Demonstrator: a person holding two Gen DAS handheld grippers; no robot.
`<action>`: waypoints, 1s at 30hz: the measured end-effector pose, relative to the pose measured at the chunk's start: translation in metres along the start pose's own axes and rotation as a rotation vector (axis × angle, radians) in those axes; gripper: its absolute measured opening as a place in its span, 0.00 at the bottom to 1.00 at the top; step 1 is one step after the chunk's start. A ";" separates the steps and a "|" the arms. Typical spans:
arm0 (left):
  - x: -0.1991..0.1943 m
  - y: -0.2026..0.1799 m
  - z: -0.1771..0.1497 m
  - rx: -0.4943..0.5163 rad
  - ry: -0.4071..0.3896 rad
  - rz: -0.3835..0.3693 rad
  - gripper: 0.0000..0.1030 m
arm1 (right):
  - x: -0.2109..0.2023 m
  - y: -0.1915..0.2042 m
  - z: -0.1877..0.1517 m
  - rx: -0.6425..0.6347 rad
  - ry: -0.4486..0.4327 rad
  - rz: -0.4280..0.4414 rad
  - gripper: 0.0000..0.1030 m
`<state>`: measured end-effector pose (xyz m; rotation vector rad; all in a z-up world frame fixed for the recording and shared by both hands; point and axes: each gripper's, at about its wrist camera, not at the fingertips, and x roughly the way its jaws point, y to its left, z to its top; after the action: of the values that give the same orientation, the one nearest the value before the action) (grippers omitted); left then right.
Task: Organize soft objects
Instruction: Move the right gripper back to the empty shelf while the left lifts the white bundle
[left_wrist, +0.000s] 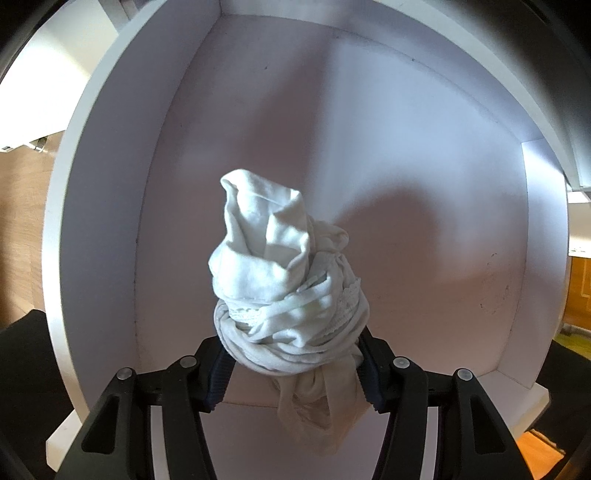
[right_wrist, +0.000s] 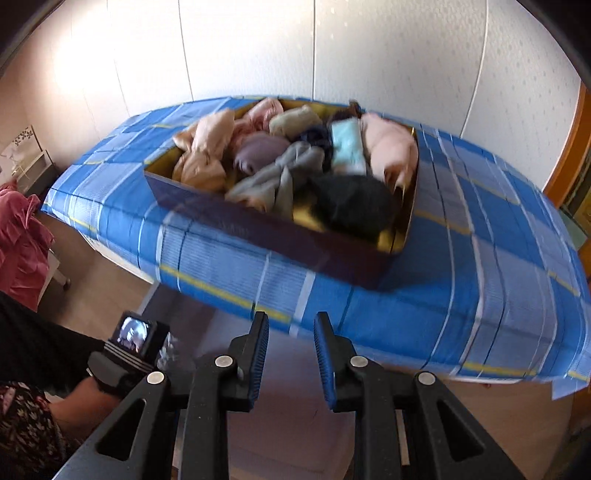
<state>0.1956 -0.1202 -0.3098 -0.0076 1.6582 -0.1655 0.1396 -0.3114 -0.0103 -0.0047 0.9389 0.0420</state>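
My left gripper (left_wrist: 291, 354) is shut on a rolled white cloth bundle (left_wrist: 284, 273) and holds it inside an empty white drawer (left_wrist: 424, 184), above its floor. A loose end of the cloth hangs below the fingers. My right gripper (right_wrist: 291, 332) is open and empty, in the air in front of the bed. Ahead of it a dark box (right_wrist: 258, 229) with a gold inside sits on the bed and holds several rolled soft bundles: peach (right_wrist: 207, 147), grey (right_wrist: 280, 177), black (right_wrist: 351, 203), pink (right_wrist: 391, 147), light blue (right_wrist: 347, 147).
The bed has a blue plaid cover (right_wrist: 461, 277). The white drawer's walls (left_wrist: 103, 221) surround the left gripper. The left hand with its gripper camera (right_wrist: 133, 336) shows low left in the right wrist view. Red cloth (right_wrist: 18, 240) lies at the far left. Wooden floor lies below.
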 end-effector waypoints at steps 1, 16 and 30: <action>-0.001 -0.001 -0.001 0.005 -0.003 0.003 0.56 | 0.003 -0.001 -0.005 0.010 0.004 0.002 0.24; -0.018 -0.005 -0.010 0.006 -0.046 -0.025 0.56 | 0.055 -0.005 -0.046 0.060 0.096 0.018 0.28; -0.080 0.001 -0.011 -0.007 -0.157 -0.109 0.55 | 0.099 -0.021 -0.085 0.147 0.292 0.006 0.29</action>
<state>0.1930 -0.1094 -0.2299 -0.1142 1.5026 -0.2359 0.1306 -0.3310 -0.1404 0.1310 1.2324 -0.0232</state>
